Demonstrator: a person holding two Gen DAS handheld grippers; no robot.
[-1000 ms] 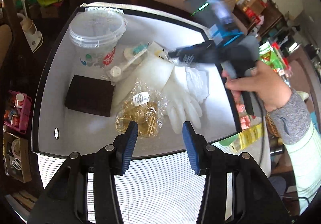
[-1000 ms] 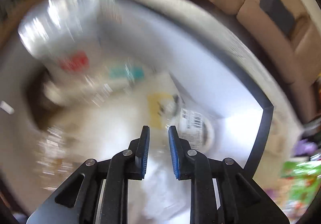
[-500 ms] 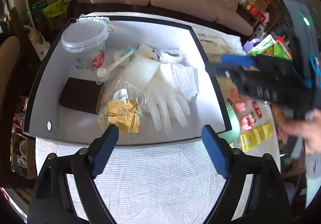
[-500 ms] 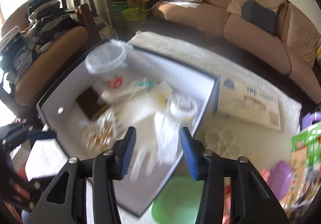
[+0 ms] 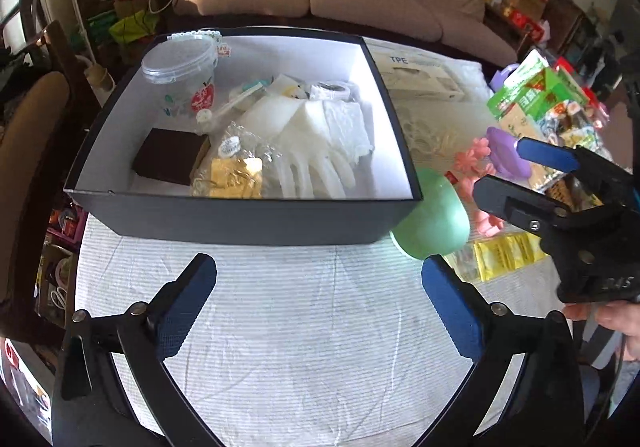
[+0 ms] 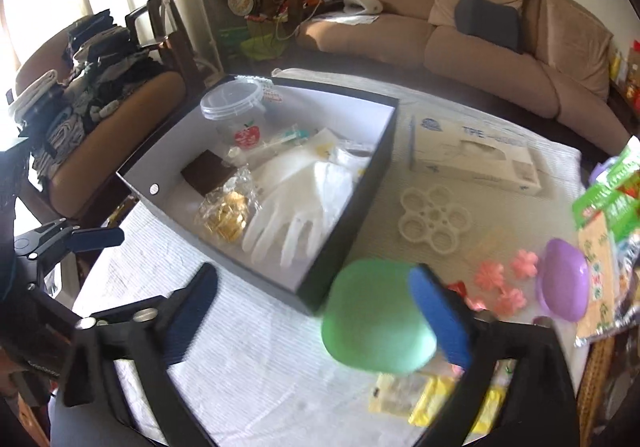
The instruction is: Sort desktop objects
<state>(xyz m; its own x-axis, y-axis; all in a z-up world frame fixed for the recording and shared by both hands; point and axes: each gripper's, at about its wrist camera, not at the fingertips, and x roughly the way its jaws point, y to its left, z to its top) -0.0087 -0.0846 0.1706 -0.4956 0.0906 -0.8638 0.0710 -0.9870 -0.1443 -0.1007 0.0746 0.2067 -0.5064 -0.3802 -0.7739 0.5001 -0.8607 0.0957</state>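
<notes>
A black box [image 5: 248, 221] [image 6: 352, 207] with a white inside holds a clear tub [image 5: 178, 77], a brown pad [image 5: 168, 161], white gloves [image 5: 312, 163], a bag of gold clips [image 5: 232, 175] and a tape roll [image 5: 332, 89]. My left gripper [image 5: 320, 287] is open and empty over the striped cloth, in front of the box. My right gripper [image 6: 320, 311] is open and empty, right of the box, with a green oval case [image 6: 376, 327] [image 5: 432, 219] lying just beyond its right finger.
On the table right of the box lie a purple case [image 6: 564, 279], pink flower shapes [image 6: 504, 279], a white ring mould [image 6: 434, 219], a TPE glove box [image 6: 476, 159], yellow packets [image 6: 436, 399] and snack bags [image 5: 548, 103]. A sofa [image 6: 440, 31] stands behind.
Both grippers have pulled back from the box toward me and opened wider. The right one has swung out of the box to its right, near the green case.
</notes>
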